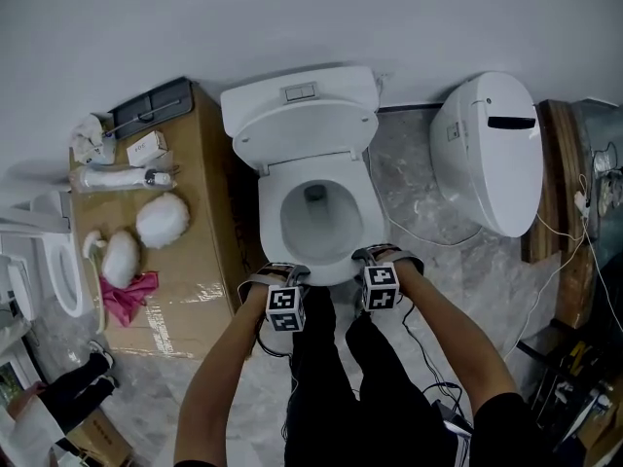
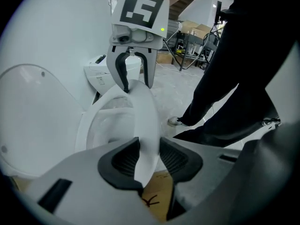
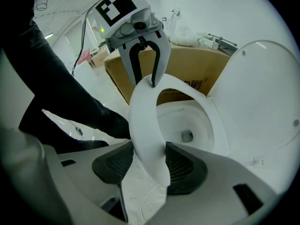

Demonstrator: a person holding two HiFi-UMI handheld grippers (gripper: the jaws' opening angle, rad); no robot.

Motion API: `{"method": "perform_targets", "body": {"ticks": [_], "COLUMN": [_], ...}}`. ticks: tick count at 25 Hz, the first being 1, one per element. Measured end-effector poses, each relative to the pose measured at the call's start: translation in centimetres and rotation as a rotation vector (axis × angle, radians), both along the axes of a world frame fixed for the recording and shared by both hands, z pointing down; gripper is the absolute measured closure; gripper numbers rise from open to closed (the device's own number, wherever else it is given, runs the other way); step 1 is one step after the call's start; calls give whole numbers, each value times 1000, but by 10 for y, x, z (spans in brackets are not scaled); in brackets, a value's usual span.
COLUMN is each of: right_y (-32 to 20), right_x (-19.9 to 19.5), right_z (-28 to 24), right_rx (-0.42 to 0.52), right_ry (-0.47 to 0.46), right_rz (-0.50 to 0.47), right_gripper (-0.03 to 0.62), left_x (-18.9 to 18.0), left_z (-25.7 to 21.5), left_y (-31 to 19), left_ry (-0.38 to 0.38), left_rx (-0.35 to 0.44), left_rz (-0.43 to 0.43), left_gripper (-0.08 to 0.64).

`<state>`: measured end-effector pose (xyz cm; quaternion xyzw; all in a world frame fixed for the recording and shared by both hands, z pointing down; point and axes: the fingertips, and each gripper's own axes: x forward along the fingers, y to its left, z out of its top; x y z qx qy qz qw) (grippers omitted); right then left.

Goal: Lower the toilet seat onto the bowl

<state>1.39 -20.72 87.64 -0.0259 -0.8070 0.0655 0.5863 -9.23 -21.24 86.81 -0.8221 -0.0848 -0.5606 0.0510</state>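
The white toilet seat (image 1: 272,212) lies down on the bowl (image 1: 313,224), and the lid (image 1: 302,130) stands raised against the tank. Both grippers are at the seat's front rim. In the head view my left gripper (image 1: 282,274) is at the front left and my right gripper (image 1: 376,258) at the front right. In the left gripper view the seat rim (image 2: 143,121) runs between the open jaws of my left gripper (image 2: 149,156), and the pads look slack on it. In the right gripper view the seat (image 3: 145,125) likewise passes between the open jaws of my right gripper (image 3: 150,161).
A cardboard box (image 1: 200,261) stands left of the toilet, bearing white puffs (image 1: 162,220), a pink cloth (image 1: 127,296) and small items. A second white toilet (image 1: 492,154) lies on the floor at right, with cables (image 1: 428,241) beside it. The person's dark legs (image 1: 341,387) are in front of the bowl.
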Motion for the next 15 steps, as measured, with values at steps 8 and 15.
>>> {"method": "perform_targets", "body": {"ticks": [8,15], "right_y": [16,29], "right_x": [4,3], "right_z": [56,101], "right_rx": [-15,24], "right_ry": [35,36], "right_rz": [-10,-37], "right_gripper": [303,278], "left_x": [2,1], "left_z": [46,88], "left_y": [25,38], "left_ry": [-15,-31], "left_rx": [-95,-61], "left_rz": [-28,-31], "left_gripper": [402,401]}}
